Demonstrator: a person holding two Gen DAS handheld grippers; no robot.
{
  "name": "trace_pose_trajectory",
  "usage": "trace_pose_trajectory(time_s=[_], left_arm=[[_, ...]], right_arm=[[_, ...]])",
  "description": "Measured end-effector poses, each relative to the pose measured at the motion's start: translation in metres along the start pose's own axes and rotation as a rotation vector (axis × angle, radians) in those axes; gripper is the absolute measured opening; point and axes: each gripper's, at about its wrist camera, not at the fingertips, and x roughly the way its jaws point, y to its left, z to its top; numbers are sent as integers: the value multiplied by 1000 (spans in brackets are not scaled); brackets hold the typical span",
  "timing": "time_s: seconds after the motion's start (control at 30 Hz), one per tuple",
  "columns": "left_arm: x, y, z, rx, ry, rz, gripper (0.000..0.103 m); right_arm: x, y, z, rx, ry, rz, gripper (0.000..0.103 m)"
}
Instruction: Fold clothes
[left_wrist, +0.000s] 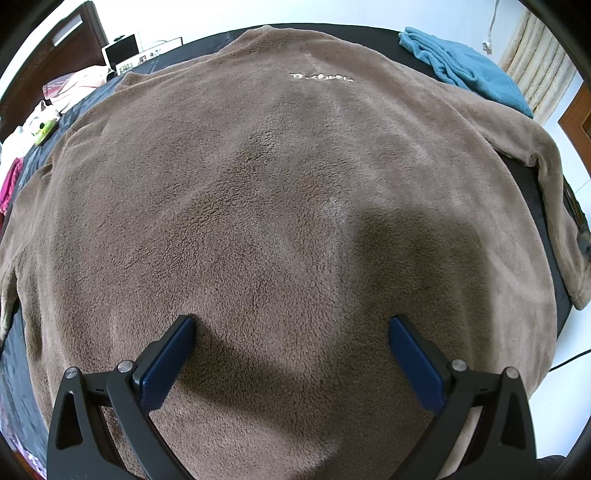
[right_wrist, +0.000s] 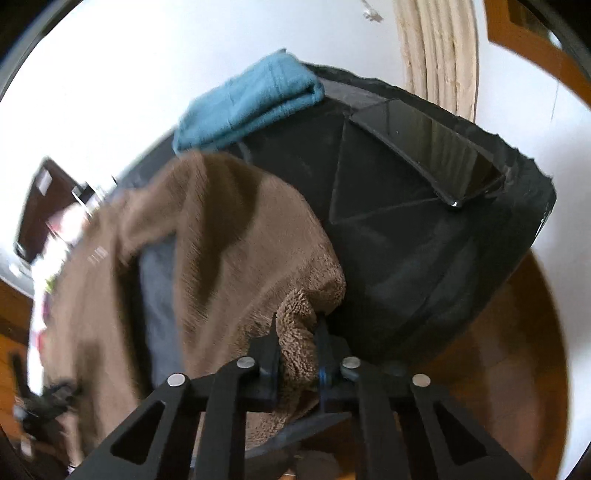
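A large brown fleece garment (left_wrist: 280, 206) with a small white logo lies spread over the black table (left_wrist: 532, 192) and fills the left wrist view. My left gripper (left_wrist: 291, 325) is open and hovers just above its near part, holding nothing. In the right wrist view, my right gripper (right_wrist: 297, 332) is shut on a bunched end of the brown fleece garment (right_wrist: 221, 240), probably a sleeve, and holds it lifted over the black table (right_wrist: 406, 240). That view is motion-blurred.
A folded blue towel (left_wrist: 469, 66) (right_wrist: 251, 99) lies at the table's far corner. A dark phone (right_wrist: 432, 155) lies near the table edge on the right. Pink and white items (left_wrist: 70, 88) and a green object (left_wrist: 44, 131) sit at the far left.
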Motion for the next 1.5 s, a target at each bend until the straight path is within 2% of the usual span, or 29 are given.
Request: trace_pose_trajectory(time_s=[0.3, 0.43, 0.53, 0.63, 0.8, 0.97, 1.07, 1.17, 1.37, 1.43, 1.47, 1.5], left_arm=[[0, 0, 0, 4, 10, -3, 103], [1, 0, 3, 9, 51, -10, 103], [-5, 4, 11, 2, 53, -37, 103], [-17, 12, 22, -26, 14, -67, 103], [-43, 21, 38, -65, -60, -118, 103], [-76, 33, 56, -118, -93, -190, 103], [-70, 47, 79, -161, -103, -229, 103], [-67, 60, 82, -187, -108, -226, 103], [-56, 97, 76, -289, -90, -250, 103], [-50, 110, 74, -328, -78, -258, 103], [-48, 116, 73, -344, -74, -260, 103], [-46, 120, 73, -354, -72, -266, 103]], right_arm=[[-97, 15, 73, 70, -298, 160, 12], [-129, 41, 98, 32, -380, 214, 12], [-151, 72, 113, -8, -426, 278, 12], [-170, 105, 122, -61, -469, 334, 12], [-192, 160, 138, -145, -493, 441, 12], [-187, 231, 136, -268, -429, 543, 12], [-159, 282, 122, -367, -330, 588, 12], [-124, 328, 103, -447, -208, 622, 12], [-34, 388, 66, -589, -21, 576, 13], [3, 396, 58, -592, 43, 561, 19], [20, 399, 54, -589, 78, 560, 34], [34, 398, 51, -582, 99, 558, 62]])
